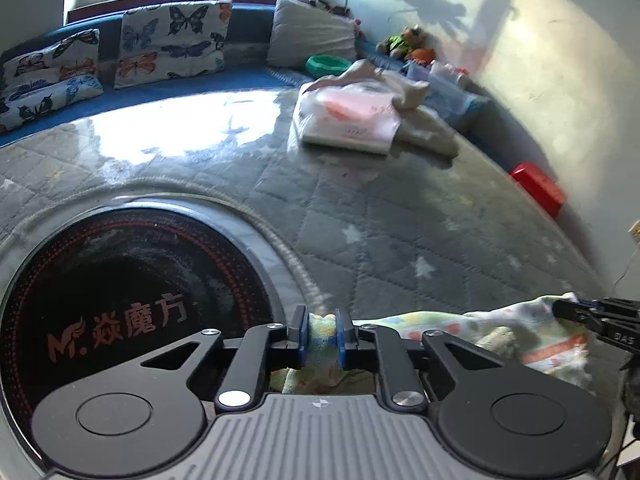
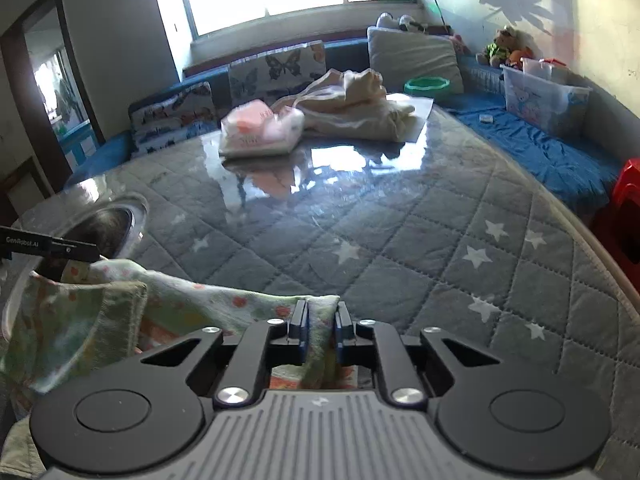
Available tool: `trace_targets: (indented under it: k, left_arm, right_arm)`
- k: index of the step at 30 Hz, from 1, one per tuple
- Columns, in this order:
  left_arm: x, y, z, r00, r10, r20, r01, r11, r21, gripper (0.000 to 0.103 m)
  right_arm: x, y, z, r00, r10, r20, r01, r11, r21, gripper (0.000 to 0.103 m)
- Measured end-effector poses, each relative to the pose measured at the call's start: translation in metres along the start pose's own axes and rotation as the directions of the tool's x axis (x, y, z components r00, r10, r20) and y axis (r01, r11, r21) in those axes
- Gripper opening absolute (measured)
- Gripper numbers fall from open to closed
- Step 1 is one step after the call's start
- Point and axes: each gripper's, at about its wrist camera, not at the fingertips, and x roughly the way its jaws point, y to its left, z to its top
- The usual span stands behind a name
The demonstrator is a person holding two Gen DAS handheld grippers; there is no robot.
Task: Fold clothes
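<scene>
The work surface is a grey quilted star-print cover (image 2: 400, 240) under a glossy transparent sheet, bordered by a blue bench with butterfly-print cushions (image 1: 172, 40) below a window. A round black induction hob (image 1: 120, 300) set into the surface reads "M. 焱魔方". The left gripper (image 1: 322, 334) is clamped on a bunched edge of the pastel floral-print cloth (image 1: 460, 328), which spans to the right gripper (image 2: 322, 330), likewise clamped on it. The right view alone shows a doorway, the "GenRobot.AI" marking and a clear plastic storage box (image 2: 540, 96).
</scene>
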Motion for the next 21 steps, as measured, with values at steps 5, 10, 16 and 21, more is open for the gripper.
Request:
trace_targets:
  k: [5, 10, 16, 21]
  left_arm:
    - [-0.035, -0.002, -0.005, 0.995, -0.074, 0.072, 0.074, 0.997, 0.016, 0.014]
    - [-0.075, -0.003, -0.02, 0.979, -0.149, 0.141, 0.144, 0.989, 0.045, 0.014]
    - [-0.12, -0.009, -0.051, 0.955, -0.235, 0.182, 0.211, 0.967, 0.14, 0.014]
    - [-0.151, -0.026, -0.091, 0.939, -0.298, 0.17, 0.24, 0.925, 0.296, 0.014]
  right_arm:
    - [-0.028, 0.005, 0.004, 0.997, 0.052, 0.059, -0.051, 0.999, -0.009, 0.01]
    - [-0.063, 0.02, -0.002, 0.991, 0.095, 0.097, -0.088, 0.993, -0.08, 0.01]
    - [-0.105, 0.043, -0.026, 0.986, 0.137, 0.09, -0.114, 0.968, -0.222, 0.01]
    - [-0.117, 0.063, -0.057, 0.988, 0.154, 0.004, -0.143, 0.926, -0.349, 0.009]
